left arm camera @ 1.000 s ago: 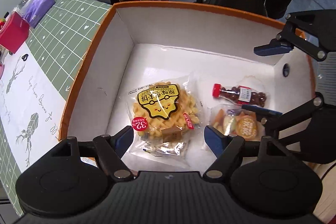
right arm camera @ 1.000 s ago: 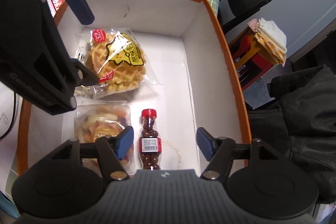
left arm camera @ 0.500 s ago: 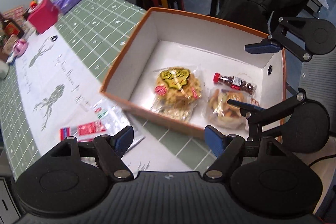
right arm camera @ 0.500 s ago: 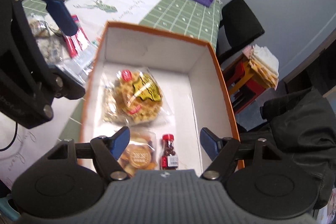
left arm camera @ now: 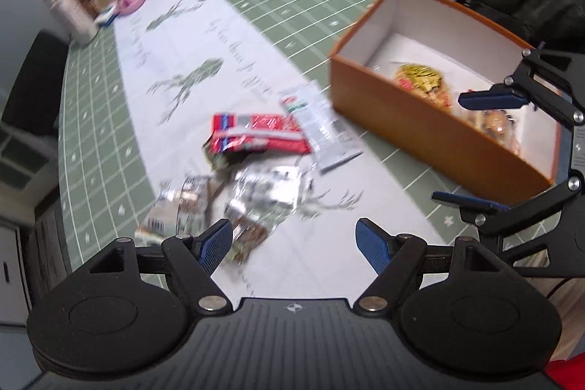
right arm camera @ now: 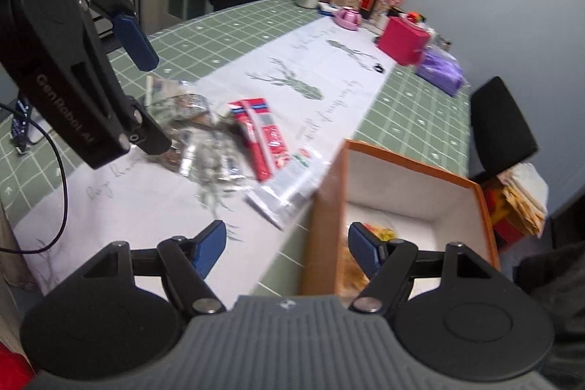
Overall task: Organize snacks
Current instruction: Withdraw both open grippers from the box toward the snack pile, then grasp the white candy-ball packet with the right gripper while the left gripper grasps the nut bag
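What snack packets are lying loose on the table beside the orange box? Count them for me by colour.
red packet: 1
clear packet with a red-and-green label: 1
silvery crinkled packets: 2, as far as the blur allows
Total: 4

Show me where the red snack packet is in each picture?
Left wrist view: the red snack packet lies mid-picture on the white table runner, left of the orange box.
Right wrist view: the red snack packet lies mid-picture, up and left of the orange box.
Shared landmark: the clear packet, which lies between the red packet and the box in both views.
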Demonstrator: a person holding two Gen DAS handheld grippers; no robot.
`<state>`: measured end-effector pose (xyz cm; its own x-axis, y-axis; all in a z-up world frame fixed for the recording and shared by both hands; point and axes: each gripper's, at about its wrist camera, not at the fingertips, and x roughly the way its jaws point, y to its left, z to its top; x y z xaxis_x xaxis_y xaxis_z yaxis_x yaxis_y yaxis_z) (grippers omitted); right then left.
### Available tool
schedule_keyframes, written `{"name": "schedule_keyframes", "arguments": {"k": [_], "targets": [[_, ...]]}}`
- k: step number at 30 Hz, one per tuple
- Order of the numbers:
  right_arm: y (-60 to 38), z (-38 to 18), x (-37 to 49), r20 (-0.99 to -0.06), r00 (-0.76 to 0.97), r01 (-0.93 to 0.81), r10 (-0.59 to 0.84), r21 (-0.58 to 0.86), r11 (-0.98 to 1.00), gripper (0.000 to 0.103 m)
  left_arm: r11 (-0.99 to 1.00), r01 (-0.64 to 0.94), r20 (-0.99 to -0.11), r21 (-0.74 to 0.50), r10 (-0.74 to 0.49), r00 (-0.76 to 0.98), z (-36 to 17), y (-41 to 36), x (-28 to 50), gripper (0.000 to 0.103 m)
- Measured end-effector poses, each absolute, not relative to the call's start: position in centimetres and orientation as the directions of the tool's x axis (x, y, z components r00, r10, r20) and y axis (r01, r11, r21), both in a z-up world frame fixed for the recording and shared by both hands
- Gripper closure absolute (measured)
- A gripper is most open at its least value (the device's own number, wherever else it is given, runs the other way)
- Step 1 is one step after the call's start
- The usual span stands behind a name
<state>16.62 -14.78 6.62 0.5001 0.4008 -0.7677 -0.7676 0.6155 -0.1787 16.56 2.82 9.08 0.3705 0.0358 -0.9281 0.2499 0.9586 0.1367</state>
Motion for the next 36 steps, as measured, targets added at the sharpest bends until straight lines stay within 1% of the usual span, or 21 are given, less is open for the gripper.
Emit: {"name": "schedule_keyframes", "arguments": {"k": [5,7,9,12,17,29,36], "targets": [[-11.5,4.2,17.1,-0.783,0.454,-0.796,0.426,-0.141,0.589,0.032,0.964,0.243,-0.923,0.108,0.006,0.384,6.6,6.0,15.9,0.013],[-10.5,3.2,17.6,-0.789,0.441,-0.801,0.428,-0.131,0.584,0.032,0.953,0.279,-0.920,0.119,0.001,0.392,5.5,6.6,15.9,0.013],[-9.7,2.1,18.3,-0.797,0.433,-0.800,0.421,-0.125,0.587,0.032,0.936,0.314,-0.917,0.159,0.023,0.398,4.1,7.2,15.9,0.013],[-8.9,0.6,19.6,-0.814,0.401,-0.804,0.420,-0.092,0.587,0.032,0.901,0.392,-0.916,0.184,0.013,0.400,2.4,7.8,16.0,0.013],[-7.5,-1.5,21.3,-0.823,0.376,-0.812,0.425,-0.072,0.579,0.032,0.844,0.507,-0.936,0.175,-0.017,0.353,-0.2,8.4,16.5,0.013],[-4.0,-3.9,23.8,-0.821,0.339,-0.862,0.460,-0.075,0.500,0.032,0.723,0.644,-0.948,0.250,0.047,0.315,-4.4,7.7,18.7,0.013],[-2.3,-5.1,25.5,-0.845,0.304,-0.875,0.440,-0.064,0.480,0.028,0.723,0.646,-0.953,0.246,0.058,0.299,-5.1,7.8,19.7,0.013]]}}
